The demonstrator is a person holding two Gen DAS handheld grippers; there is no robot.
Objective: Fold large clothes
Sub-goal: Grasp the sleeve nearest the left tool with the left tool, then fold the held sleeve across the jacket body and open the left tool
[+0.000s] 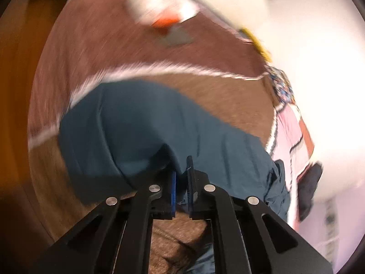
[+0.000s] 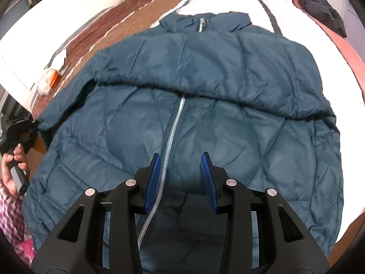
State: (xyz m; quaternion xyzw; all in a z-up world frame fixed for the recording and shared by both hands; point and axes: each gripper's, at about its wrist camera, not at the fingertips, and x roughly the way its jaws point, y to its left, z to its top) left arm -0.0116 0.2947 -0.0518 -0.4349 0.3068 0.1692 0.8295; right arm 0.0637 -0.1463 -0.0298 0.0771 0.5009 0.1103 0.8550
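Note:
A teal quilted jacket (image 2: 205, 96) lies front up on the bed, its silver zipper (image 2: 173, 125) running down the middle, one sleeve folded across the chest. My right gripper (image 2: 180, 159) is open and empty just above the lower front, straddling the zipper. My left gripper (image 1: 181, 166) is shut on the jacket's left sleeve cuff (image 1: 141, 125); it also shows in the right wrist view (image 2: 34, 124) at the far left, holding the sleeve out sideways. The left wrist view is motion-blurred.
The bed has a brown, white and pink striped cover (image 2: 127, 6). A white and orange packet (image 2: 49, 78) lies left of the jacket. A black garment (image 2: 319, 2) lies at the far right. A wooden floor (image 1: 20, 68) shows at the left.

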